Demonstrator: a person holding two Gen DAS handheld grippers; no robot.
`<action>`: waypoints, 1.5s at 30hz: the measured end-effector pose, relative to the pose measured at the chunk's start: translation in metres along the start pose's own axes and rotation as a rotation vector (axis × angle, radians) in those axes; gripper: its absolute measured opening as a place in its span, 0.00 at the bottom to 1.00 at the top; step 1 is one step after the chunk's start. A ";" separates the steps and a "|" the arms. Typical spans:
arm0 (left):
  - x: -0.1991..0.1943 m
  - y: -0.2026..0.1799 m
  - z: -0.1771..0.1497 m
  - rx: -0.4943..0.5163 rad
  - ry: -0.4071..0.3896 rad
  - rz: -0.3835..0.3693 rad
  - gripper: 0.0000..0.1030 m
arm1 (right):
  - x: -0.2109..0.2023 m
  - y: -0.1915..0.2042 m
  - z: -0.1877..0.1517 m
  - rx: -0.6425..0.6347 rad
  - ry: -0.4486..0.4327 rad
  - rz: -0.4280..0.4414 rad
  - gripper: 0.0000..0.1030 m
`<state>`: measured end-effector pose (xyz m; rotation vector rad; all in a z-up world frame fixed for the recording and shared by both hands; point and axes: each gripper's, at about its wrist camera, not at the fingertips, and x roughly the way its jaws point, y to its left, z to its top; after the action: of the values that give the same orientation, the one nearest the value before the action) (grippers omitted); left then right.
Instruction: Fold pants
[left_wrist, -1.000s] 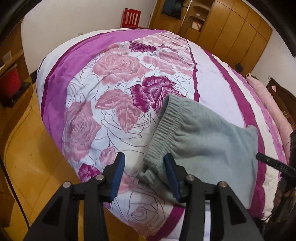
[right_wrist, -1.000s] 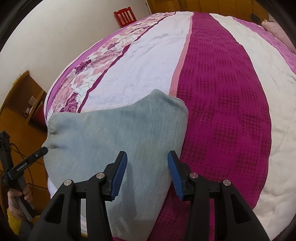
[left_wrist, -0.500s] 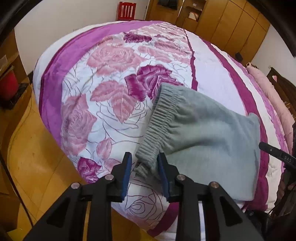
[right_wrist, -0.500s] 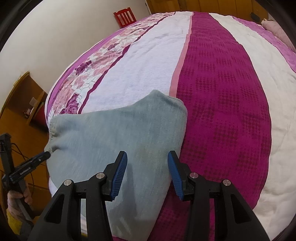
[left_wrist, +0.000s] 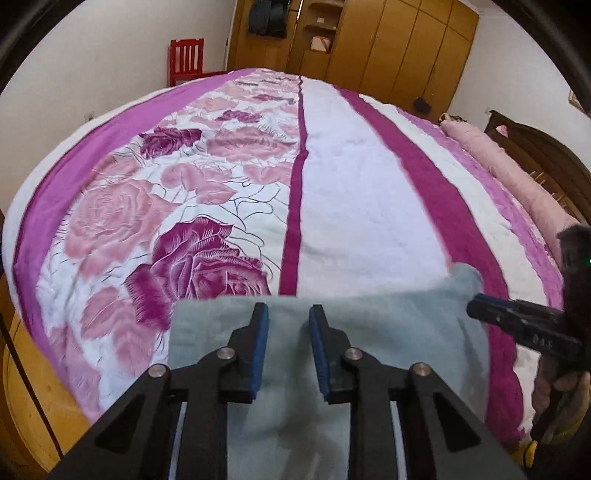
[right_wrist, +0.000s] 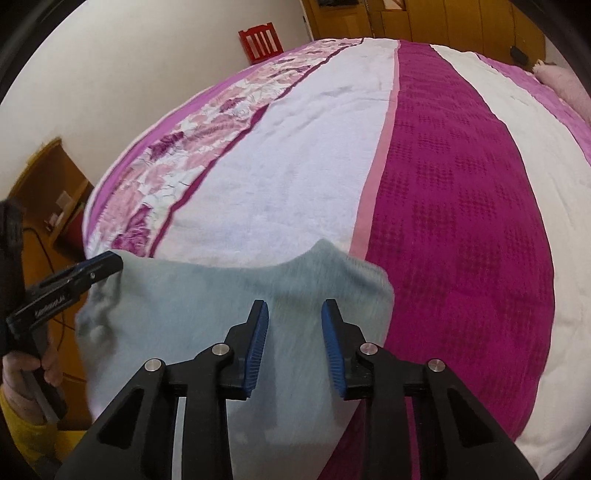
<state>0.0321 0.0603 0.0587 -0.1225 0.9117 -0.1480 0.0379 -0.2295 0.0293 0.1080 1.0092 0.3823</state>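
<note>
The grey-blue pants (left_wrist: 388, 325) lie bunched at the near edge of the bed (left_wrist: 351, 184), their top edge raised off the cover. My left gripper (left_wrist: 286, 314) has the cloth running between its blue pads, its jaws closing on it. In the right wrist view the left gripper (right_wrist: 99, 267) pinches the pants' left corner. My right gripper (right_wrist: 293, 310) is closing too, with the pants (right_wrist: 177, 314) filling the gap between its pads. From the left wrist view the right gripper (left_wrist: 480, 304) sits at the pants' right edge.
A floral and magenta striped bedspread (right_wrist: 461, 184) covers the wide bed. A pink bolster (left_wrist: 517, 177) lies by the dark headboard (left_wrist: 546, 155). Behind the bed are a red chair (left_wrist: 186, 61) and wooden wardrobes (left_wrist: 388, 48). A person's hand (right_wrist: 22, 369) holds the left gripper.
The left gripper closed on the elastic waistband, then swung right and lifted it, so the cloth now hangs before its camera. The right jaws narrowed onto the pants, whose far edge rose.
</note>
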 end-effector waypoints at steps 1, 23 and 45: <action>0.007 0.002 0.001 -0.002 0.011 0.011 0.22 | 0.006 -0.002 0.002 0.000 0.000 -0.018 0.30; -0.031 0.003 -0.043 -0.024 0.102 -0.059 0.33 | -0.013 0.000 -0.017 0.026 0.041 0.041 0.28; -0.047 0.005 -0.080 -0.021 0.144 0.014 0.40 | -0.045 -0.012 -0.052 0.089 0.061 -0.033 0.43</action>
<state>-0.0591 0.0698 0.0457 -0.1263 1.0573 -0.1356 -0.0241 -0.2611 0.0341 0.1604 1.0869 0.3124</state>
